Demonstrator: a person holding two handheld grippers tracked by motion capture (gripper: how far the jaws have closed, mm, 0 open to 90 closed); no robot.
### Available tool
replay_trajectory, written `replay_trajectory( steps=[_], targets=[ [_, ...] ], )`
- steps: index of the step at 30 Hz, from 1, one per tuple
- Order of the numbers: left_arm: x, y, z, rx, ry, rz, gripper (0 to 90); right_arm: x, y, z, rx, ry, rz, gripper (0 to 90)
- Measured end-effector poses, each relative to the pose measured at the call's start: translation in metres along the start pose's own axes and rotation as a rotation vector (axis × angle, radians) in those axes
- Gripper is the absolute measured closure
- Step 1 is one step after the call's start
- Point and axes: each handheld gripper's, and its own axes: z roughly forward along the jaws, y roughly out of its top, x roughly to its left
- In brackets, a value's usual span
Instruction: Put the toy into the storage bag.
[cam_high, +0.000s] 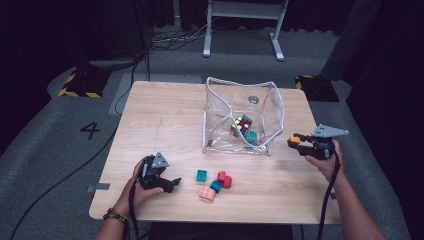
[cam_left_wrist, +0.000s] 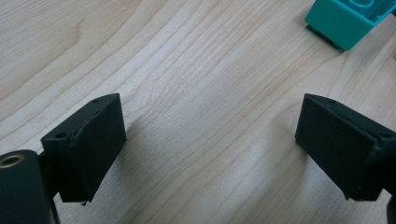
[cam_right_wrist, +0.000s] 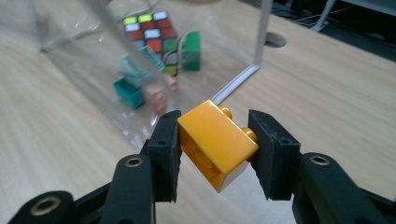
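Above the wooden table (cam_right_wrist: 327, 93), the right gripper's (cam_right_wrist: 215, 147) fingers clamp an orange brick (cam_right_wrist: 217, 142) (tilted) between them.

The orange block (cam_right_wrist: 216, 142) was a glossy toy brick with round studs on one face. It sat tilted between the two pads of the right tongs (cam_right_wrist: 215, 149), clamped on opposite sides, studs pointing away from the camera, raised off the table just beside the clear bag (cam_high: 270, 107).
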Motion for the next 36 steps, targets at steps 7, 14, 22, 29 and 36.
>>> replay_trajectory(
  steps=[7, 14, 22, 29, 36],
  targets=[
    [0.000, 0.000, 0.000, 0.000, 0.001, 0.001, 8.6, -0.020, 0.024, -0.003, -0.013, -0.055, 0.006, 56.2],
    [0.000, 0.000, 0.000, 0.000, 0.001, 0.001, 8.7, -0.036, 0.050, -0.009, -0.058, -0.070, 0.029, 56.2],
    [0.000, 0.000, 0.000, 0.000, 0.001, 0.003, 8.6, -0.046, 0.078, -0.008, -0.082, -0.085, 0.022, 56.2],
    [0.000, 0.000, 0.000, 0.002, 0.000, 0.001, 8.6, -0.047, 0.107, -0.014, -0.119, -0.081, 0.005, 56.2],
    [0.000, 0.000, 0.000, 0.000, 0.001, 0.000, 8.6, -0.039, 0.133, -0.009, -0.103, -0.076, -0.043, 56.2]
  ],
)
